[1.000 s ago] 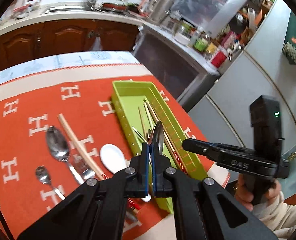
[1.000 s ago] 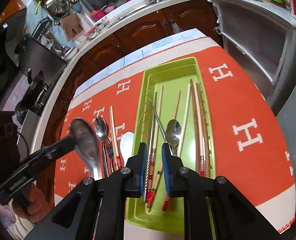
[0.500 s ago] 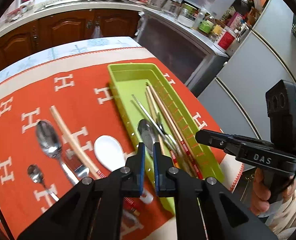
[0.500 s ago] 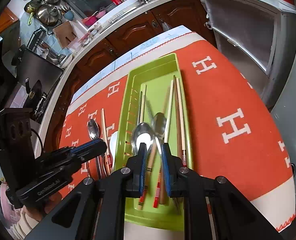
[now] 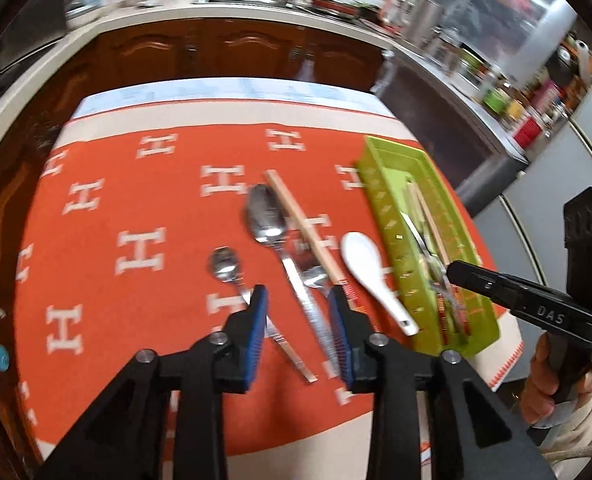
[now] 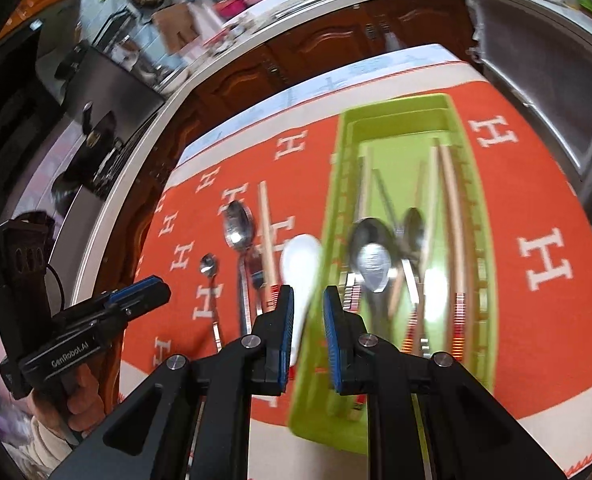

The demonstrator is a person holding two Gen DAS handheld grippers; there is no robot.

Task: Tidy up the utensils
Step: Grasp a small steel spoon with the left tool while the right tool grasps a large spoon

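Both the left gripper (image 5: 298,318) and right gripper (image 6: 308,320) hung open and empty, so closing on the crowded spoons (image 5: 264,216) risked snagging the fork (image 5: 314,276).

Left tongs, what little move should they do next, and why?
Probably dip down and close on the big spoon. The left tongs are open and empty above its handle, and it lies on the orange cloth, outside the green tray.

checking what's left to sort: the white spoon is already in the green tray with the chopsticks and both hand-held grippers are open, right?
Not quite: the white spoon lies on the orange cloth beside the green tray, not in it, as the left wrist view shows. Chopsticks are in the tray, and the left hand-held gripper and right hand-held gripper are open.
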